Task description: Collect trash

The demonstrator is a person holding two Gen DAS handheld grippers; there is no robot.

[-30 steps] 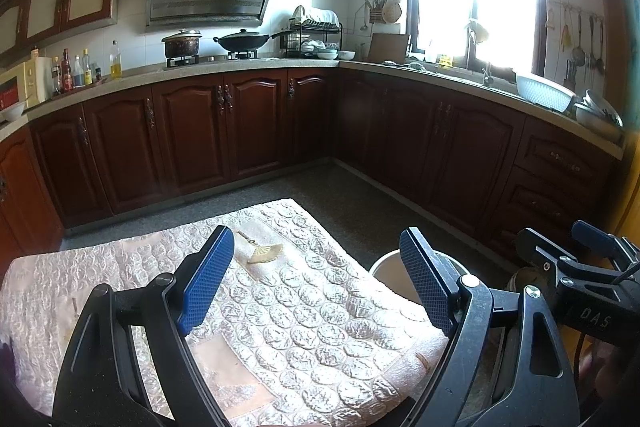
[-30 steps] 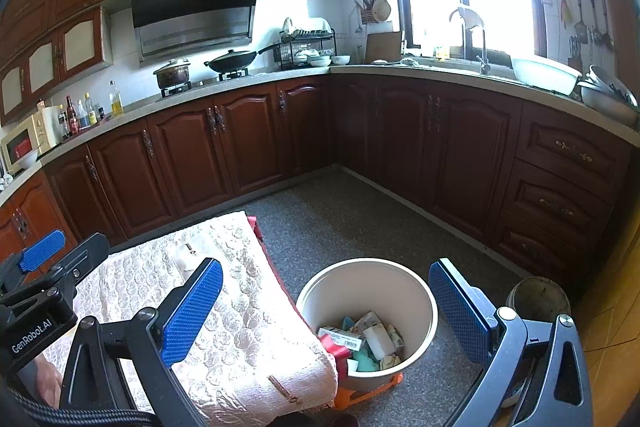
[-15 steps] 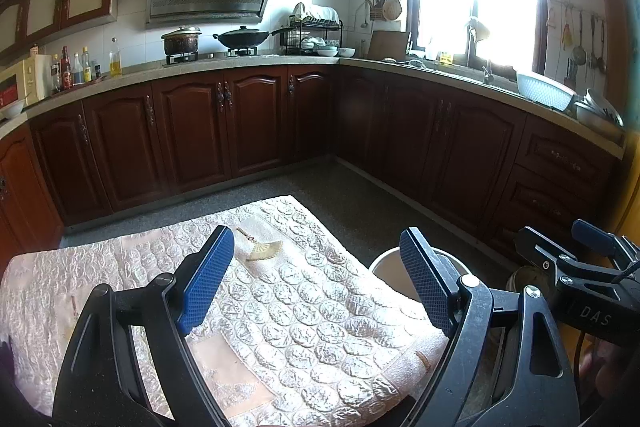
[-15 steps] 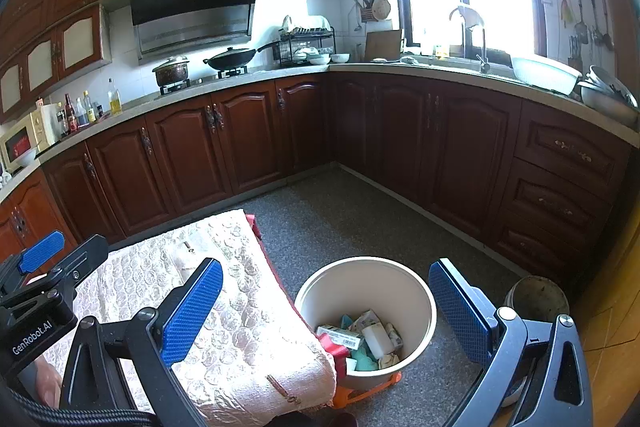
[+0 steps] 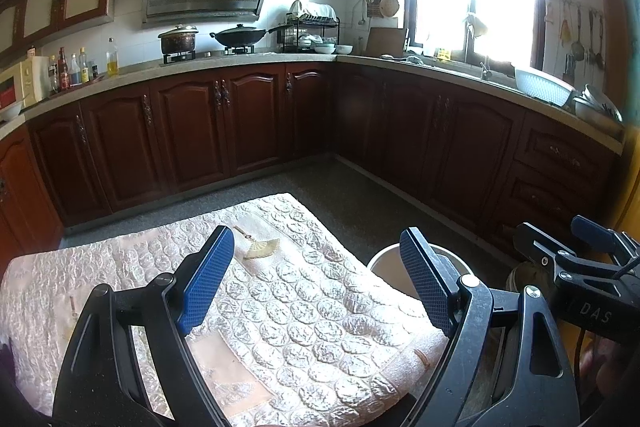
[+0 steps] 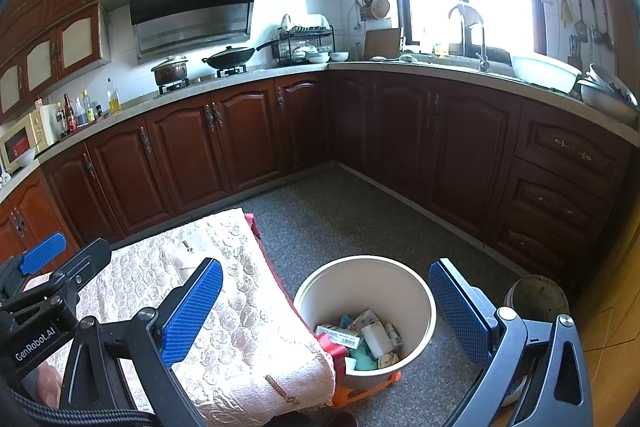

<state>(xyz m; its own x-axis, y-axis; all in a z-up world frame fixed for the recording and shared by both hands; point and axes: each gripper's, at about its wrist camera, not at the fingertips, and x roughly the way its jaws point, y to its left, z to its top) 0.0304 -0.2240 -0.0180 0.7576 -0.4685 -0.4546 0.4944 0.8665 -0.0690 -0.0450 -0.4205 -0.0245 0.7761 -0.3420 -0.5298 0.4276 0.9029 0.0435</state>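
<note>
A white trash bin [image 6: 366,311] stands on the floor beside the cloth-covered table [image 6: 224,307]. It holds several pieces of trash [image 6: 362,337]: boxes, wrappers and a white sponge. My right gripper [image 6: 326,311] is open and empty, above the bin and the table's corner. My left gripper [image 5: 316,279] is open and empty above the table [image 5: 304,307]; the bin's rim [image 5: 380,263] shows behind its right finger. The tabletop shows only the cloth's embroidered fan pattern [image 5: 260,249].
Dark wooden cabinets [image 6: 400,131] run along the back and right walls. A second, dirty bucket [image 6: 536,299] stands on the floor at the right. An orange object [image 6: 360,391] lies under the bin. Grey floor [image 6: 344,219] lies beyond the table.
Both grippers stay open and nearly still. The right wrist view has shifted very slightly; nothing was picked up or dropped.
</note>
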